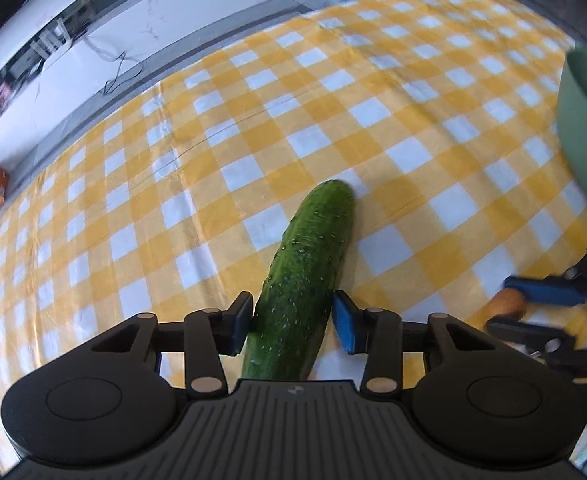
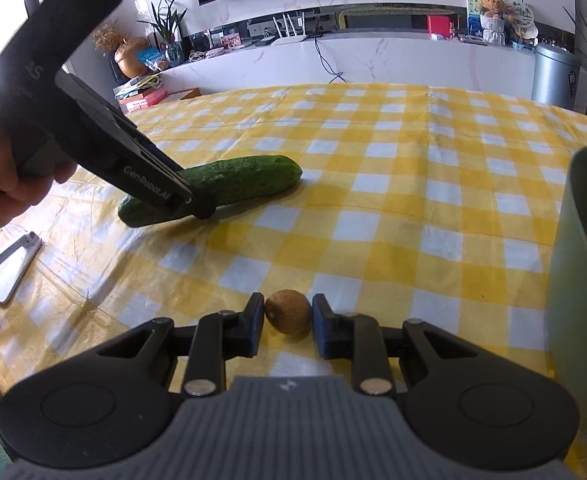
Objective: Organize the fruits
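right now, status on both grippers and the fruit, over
Left gripper astride long green cucumber, pads not yet closed. Right gripper open around small brown round fruit. Pale green bin to the right, path unobstructed.

Bumpy, slightly glossy green cucumber point(image 1: 305, 276) on a smooth, faintly shiny yellow-and-white checked tablecloth point(image 1: 373, 128). Small brown fruit point(image 2: 288, 312) with dull, rough skin. At three o'clock, a matt green plastic-looking tub point(image 2: 569, 264).

"GenRobot.AI" on left hand-held gripper point(image 2: 197, 204)
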{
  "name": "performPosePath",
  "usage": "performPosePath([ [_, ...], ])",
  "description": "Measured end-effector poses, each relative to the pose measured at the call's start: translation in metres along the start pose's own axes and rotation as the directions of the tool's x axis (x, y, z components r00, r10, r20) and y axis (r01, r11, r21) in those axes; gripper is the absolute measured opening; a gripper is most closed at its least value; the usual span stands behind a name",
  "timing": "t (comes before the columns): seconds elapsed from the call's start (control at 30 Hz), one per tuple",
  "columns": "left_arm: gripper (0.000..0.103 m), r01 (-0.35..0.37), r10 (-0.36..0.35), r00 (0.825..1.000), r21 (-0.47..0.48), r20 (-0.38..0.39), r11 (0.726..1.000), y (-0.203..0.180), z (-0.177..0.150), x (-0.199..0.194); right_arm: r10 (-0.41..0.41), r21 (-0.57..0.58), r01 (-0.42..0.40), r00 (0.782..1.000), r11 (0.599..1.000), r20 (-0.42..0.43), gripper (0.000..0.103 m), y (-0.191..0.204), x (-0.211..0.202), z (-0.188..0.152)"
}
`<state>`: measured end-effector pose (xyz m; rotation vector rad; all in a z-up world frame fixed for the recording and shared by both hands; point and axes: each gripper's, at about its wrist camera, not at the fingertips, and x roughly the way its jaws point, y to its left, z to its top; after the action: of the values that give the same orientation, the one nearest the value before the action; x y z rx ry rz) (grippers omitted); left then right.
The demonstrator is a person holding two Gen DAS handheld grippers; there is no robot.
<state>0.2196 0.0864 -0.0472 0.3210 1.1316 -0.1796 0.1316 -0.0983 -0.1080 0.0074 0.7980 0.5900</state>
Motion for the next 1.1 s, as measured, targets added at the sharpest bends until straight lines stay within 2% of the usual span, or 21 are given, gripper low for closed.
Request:
performPosePath([
  [0.07, 0.046, 0.036, -0.036, 0.999, -0.089, 0.001, 0.995, 0.003, -0.003, -0.006, 0.005, -0.005, -0.005, 1.000, 1.000, 0.014, 0.022, 0.001, -0.003, 0.001],
  [0.17, 0.045, 0.093, -0.100, 0.995, -0.222, -0.019, 0.971, 0.006, -0.012, -0.007, 0.001, -0.007, -0.001, 1.000, 1.000, 0.012, 0.022, 0.002, -0.005, 0.002],
  [0.23, 0.044, 0.115, -0.123, 0.992, -0.276, -0.010, 0.954, 0.004, -0.021, -0.011, -0.015, 0.005, 0.015, 1.000, 1.000, 0.005, 0.022, 0.000, -0.006, 0.002],
  [0.33, 0.044, 0.122, -0.123, 0.992, -0.335, 0.019, 0.934, -0.003, -0.032, -0.016, -0.011, 0.056, 0.010, 1.000, 0.998, 0.009, 0.022, -0.009, -0.011, 0.003],
  [0.4, 0.044, 0.100, -0.088, 0.995, -0.364, 0.049, 0.926, -0.009, -0.039, -0.017, -0.003, 0.080, 0.003, 1.000, 0.997, 0.006, 0.022, -0.013, -0.011, 0.003],
  [0.57, 0.044, 0.054, -0.013, 0.994, -0.382, 0.107, 0.923, -0.028, -0.053, -0.010, 0.003, 0.079, -0.003, 1.000, 0.997, -0.002, 0.022, -0.013, -0.008, -0.001],
  [0.7, 0.045, 0.026, 0.040, 0.984, -0.358, 0.176, 0.933, -0.037, -0.060, -0.011, 0.007, 0.087, -0.007, 1.000, 0.996, -0.007, 0.022, -0.014, -0.006, -0.001],
  [0.83, 0.045, 0.025, 0.073, 0.967, -0.374, 0.246, 0.927, -0.040, -0.066, -0.009, 0.007, 0.083, -0.005, 1.000, 0.997, -0.019, 0.022, -0.013, -0.003, -0.002],
  [1.0, 0.047, 0.033, 0.081, 0.961, -0.403, 0.263, 0.915, -0.040, -0.069, 0.004, 0.005, 0.084, -0.003, 1.000, 0.996, -0.024, 0.023, -0.013, -0.001, -0.004],
  [1.1, 0.045, 0.015, 0.099, 0.956, -0.383, 0.276, 0.924, -0.044, -0.069, 0.004, 0.001, 0.077, 0.001, 1.000, 0.997, -0.024, 0.023, -0.012, 0.000, -0.004],
])
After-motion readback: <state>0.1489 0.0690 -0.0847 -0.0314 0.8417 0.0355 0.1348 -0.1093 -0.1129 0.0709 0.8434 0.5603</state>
